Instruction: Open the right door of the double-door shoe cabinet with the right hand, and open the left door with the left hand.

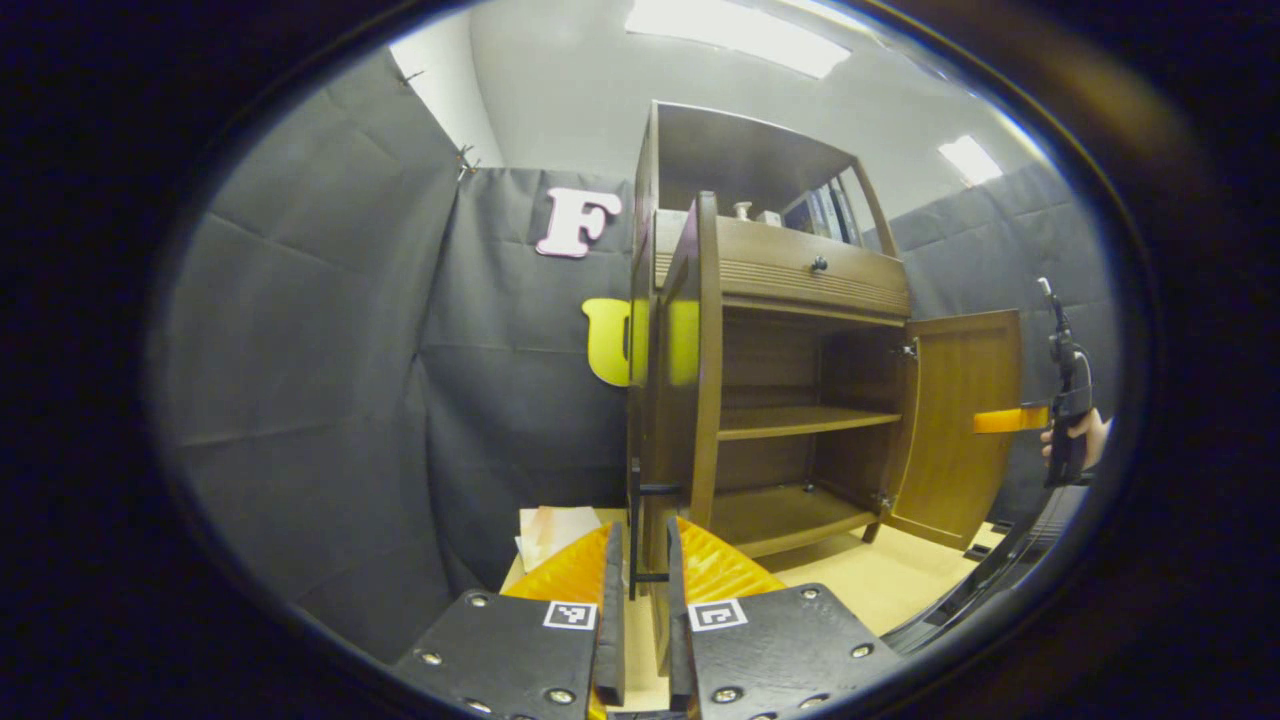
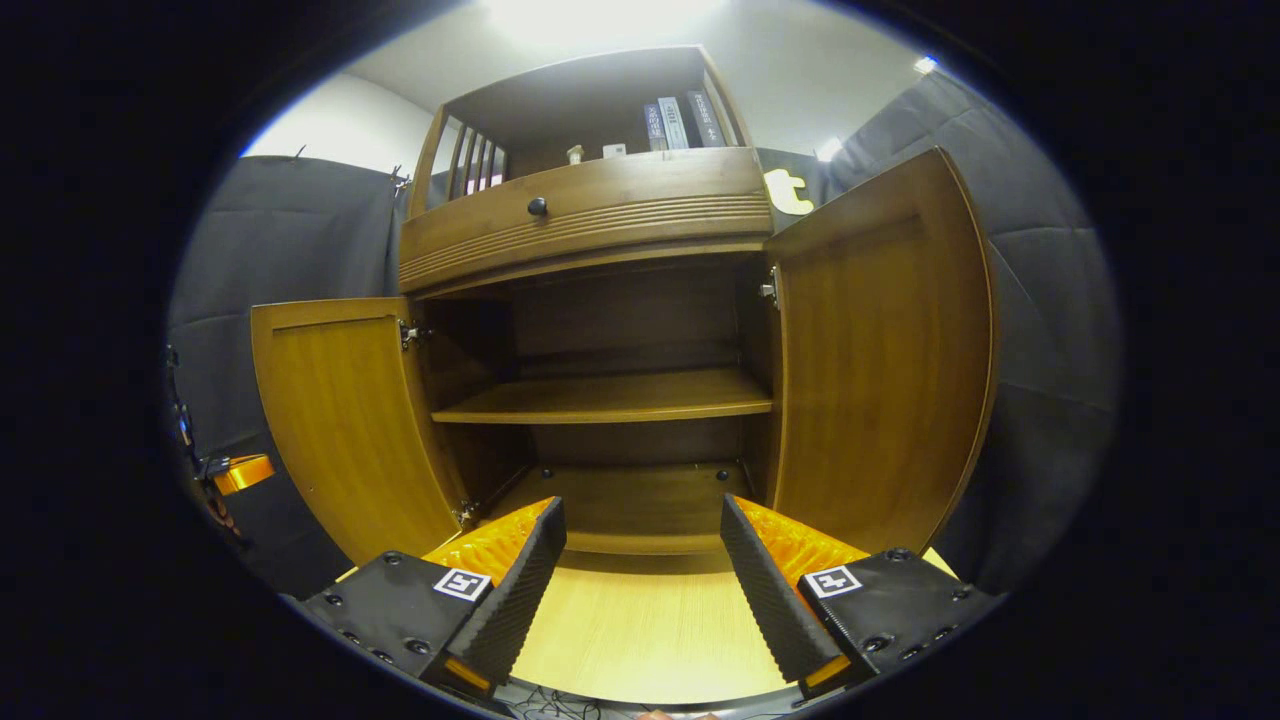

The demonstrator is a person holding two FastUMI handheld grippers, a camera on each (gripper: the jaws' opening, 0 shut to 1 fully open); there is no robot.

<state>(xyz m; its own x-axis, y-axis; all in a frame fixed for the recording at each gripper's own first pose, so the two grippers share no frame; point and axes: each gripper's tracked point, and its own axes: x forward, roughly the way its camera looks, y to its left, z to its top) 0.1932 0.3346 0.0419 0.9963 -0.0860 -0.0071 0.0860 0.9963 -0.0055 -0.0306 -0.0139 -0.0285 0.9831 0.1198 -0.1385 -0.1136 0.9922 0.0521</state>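
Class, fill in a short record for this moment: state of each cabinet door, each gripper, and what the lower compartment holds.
Left door: swung open
Right door: swung open
Left gripper: fingers nearly closed on the left door's dark handle
Right gripper: open, holding nothing, facing the cabinet
Lower compartment: bare middle shelf

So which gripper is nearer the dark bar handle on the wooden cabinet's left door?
Left. The left gripper has its fingers closed around the dark bar handle on the left door. The right gripper hangs open in front of the cabinet's middle, away from it.
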